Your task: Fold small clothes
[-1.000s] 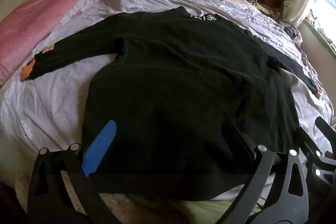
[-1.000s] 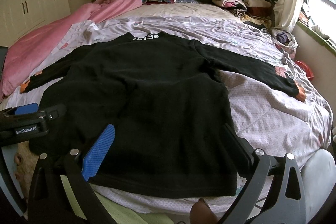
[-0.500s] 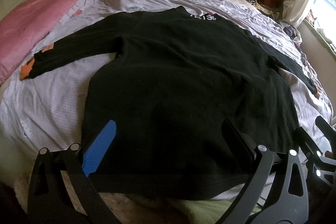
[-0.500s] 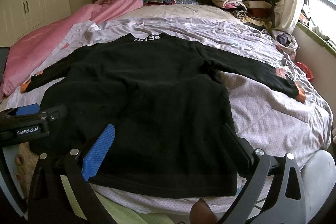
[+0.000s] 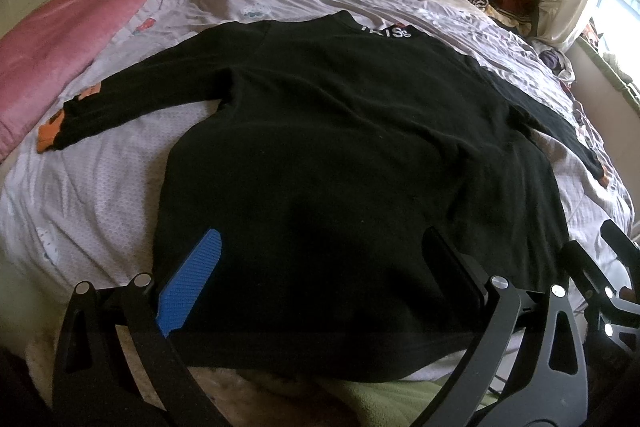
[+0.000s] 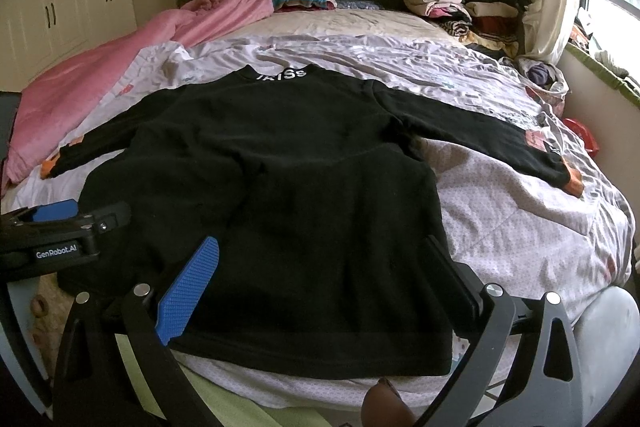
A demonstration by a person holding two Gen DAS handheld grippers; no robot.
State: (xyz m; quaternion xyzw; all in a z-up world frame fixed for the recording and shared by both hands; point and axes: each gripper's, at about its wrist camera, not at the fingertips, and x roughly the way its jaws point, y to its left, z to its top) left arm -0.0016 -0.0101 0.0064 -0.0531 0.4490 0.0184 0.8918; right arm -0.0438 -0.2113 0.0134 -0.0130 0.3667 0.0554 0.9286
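White lettering, read roughly as "IKISS", was found on the collar of the black sweater point(image 6: 256, 187). "GenRobot.AI" was printed in white on the left gripper point(image 6: 60, 227).

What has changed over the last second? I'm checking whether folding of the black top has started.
Almost nothing. The left gripper and right gripper hover open above the hem, holding nothing; the views barely shift. The black sweater stays spread flat on the bed sheet, both sleeves out, unfolded.
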